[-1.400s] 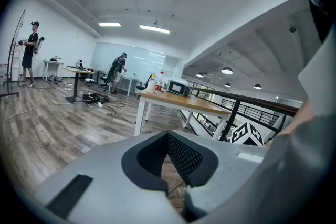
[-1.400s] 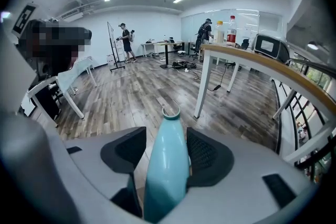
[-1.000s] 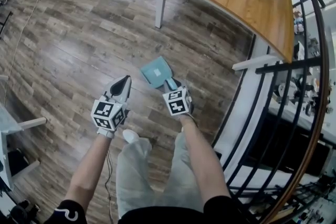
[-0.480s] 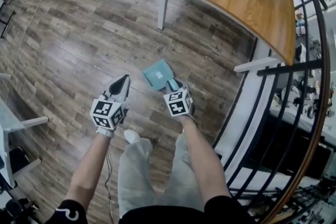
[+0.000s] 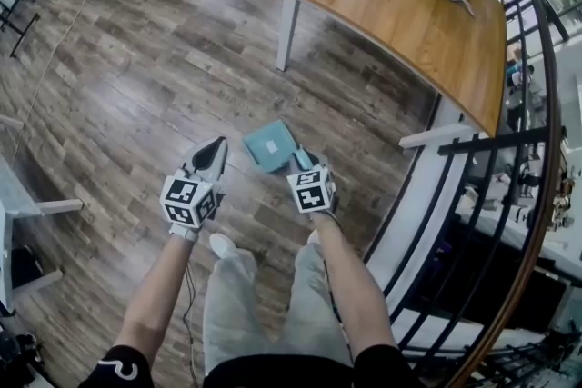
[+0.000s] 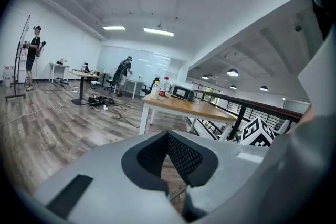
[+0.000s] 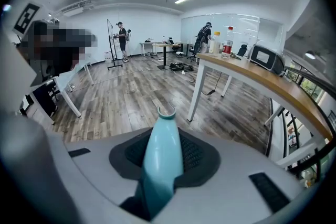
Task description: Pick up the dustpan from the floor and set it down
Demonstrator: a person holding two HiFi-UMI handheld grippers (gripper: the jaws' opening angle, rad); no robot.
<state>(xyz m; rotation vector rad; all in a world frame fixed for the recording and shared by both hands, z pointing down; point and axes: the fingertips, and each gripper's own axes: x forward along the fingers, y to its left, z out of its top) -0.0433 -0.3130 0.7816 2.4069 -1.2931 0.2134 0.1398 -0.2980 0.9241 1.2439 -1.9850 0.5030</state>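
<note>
The right gripper [image 5: 301, 163] has its jaws clamped on the handle of the teal dustpan [image 5: 271, 145], which it holds over the plank floor [image 5: 136, 59] a little way out from the wooden table [image 5: 427, 14]. The left gripper [image 5: 215, 150], farther from the table, has its jaws pressed together on nothing.

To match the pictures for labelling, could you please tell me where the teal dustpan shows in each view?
Head view: dustpan at centre, its handle in the right hand-held gripper.
Left gripper view: not in it.
Right gripper view: only its handle, low centre, between the jaws.
Shared landmark: the wooden table, in all three.
</note>
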